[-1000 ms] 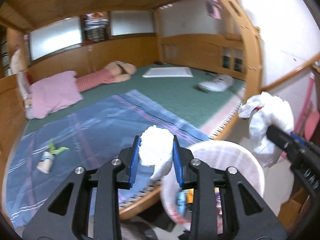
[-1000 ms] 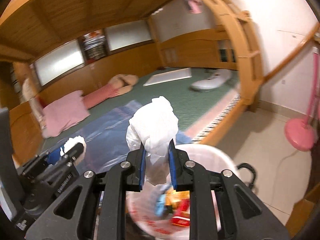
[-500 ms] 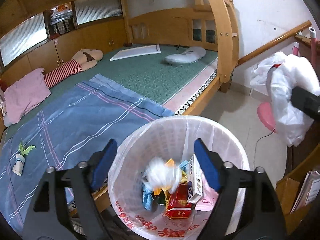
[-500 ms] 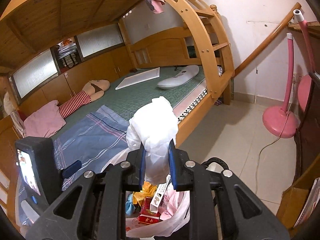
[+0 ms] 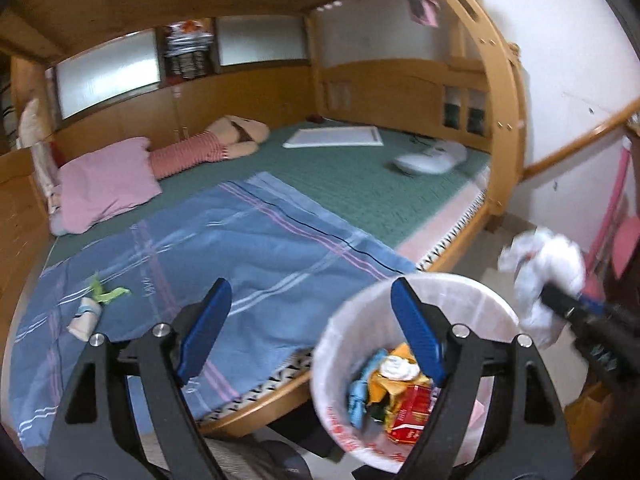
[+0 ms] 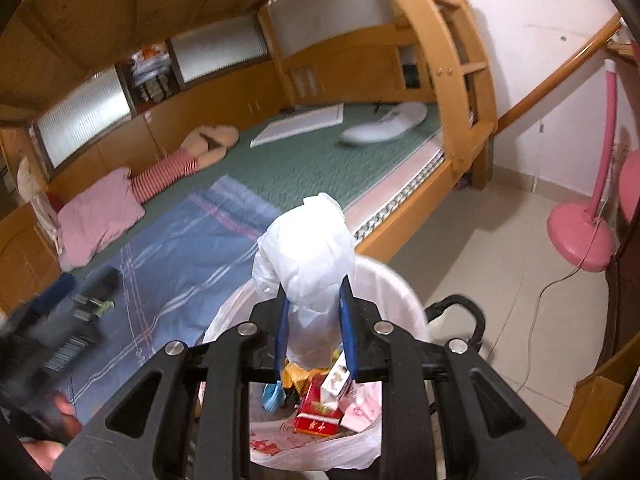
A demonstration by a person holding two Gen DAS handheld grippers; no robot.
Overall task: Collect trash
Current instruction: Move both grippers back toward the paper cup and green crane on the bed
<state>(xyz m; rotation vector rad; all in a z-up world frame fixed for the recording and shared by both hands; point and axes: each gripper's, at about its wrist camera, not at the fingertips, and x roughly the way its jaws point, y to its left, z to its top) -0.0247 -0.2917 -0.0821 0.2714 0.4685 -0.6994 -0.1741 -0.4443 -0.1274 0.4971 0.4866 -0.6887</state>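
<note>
A crumpled white plastic bag, thin and creased, is seen pinched upright between the blue pads of the right gripper, directly above the open bin. To the left, on the blue striped blanket spread over the bed, a small white wrapper with a green scrap is left lying near the blanket's edge. The left gripper is shown with its jaws spread wide and nothing between them, having just been opened; one pad hangs over the blanket, the other over the bin's rim. The white bin, lined with a thin printed bag, stands on the floor against the wooden bed frame. Inside it are gathered a white tissue wad, a red carton, a blue scrap, yellow wrappers and a pink packet. Beyond, a pink fan base is seen on the tiled floor.
</note>
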